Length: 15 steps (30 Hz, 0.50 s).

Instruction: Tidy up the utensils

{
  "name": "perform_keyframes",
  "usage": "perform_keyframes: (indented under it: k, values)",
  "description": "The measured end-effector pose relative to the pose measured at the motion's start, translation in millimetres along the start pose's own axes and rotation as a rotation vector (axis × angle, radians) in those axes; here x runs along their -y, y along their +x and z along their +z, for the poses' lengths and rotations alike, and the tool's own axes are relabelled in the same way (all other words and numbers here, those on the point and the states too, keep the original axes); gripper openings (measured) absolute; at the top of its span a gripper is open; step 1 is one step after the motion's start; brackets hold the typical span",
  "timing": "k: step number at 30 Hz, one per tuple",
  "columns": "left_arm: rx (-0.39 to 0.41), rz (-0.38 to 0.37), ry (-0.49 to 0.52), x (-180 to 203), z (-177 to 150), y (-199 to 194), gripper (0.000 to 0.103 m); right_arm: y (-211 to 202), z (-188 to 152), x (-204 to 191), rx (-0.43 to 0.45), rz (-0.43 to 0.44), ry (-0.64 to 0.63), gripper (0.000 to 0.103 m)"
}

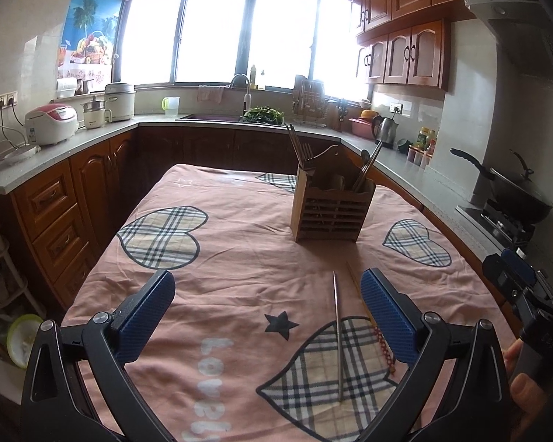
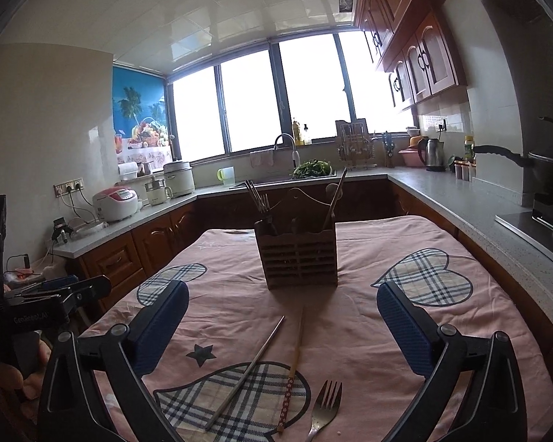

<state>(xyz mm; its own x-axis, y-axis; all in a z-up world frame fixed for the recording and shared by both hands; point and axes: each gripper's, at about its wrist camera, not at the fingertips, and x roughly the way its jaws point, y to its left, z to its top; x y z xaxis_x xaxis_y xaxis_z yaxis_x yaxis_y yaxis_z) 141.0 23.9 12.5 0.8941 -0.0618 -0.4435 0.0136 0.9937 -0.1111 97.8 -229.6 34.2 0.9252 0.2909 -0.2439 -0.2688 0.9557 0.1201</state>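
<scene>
Left wrist view: the left gripper (image 1: 267, 296) hovers over a table under a pink tablecloth (image 1: 239, 258) with plaid hearts, its blue-padded jaws spread wide and holding nothing; a metal chopstick (image 1: 338, 335) lies on the cloth between them, nearer the right-hand pad, and a wooden utensil holder (image 1: 331, 206) with chopsticks, forks and a spoon stands upright well ahead. Right wrist view: the right gripper (image 2: 282, 307) is also fully open and empty, with the metal chopstick, a wooden chopstick (image 2: 294, 364) with a red patterned end and a fork (image 2: 324, 409) lying between its jaws, the holder straight ahead beyond them.
</scene>
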Motion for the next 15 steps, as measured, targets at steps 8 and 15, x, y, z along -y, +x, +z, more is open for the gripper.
perform_keyframes:
  k: [8,15]
  values:
    - [0.076,0.039,0.075,15,7,-35,0.103,-28,19,-7,0.033,0.009,-0.023,0.103]
    - [0.158,0.138,0.116,26,-6,-44,0.103,-37,10,-3,0.084,-0.015,-0.004,0.103]
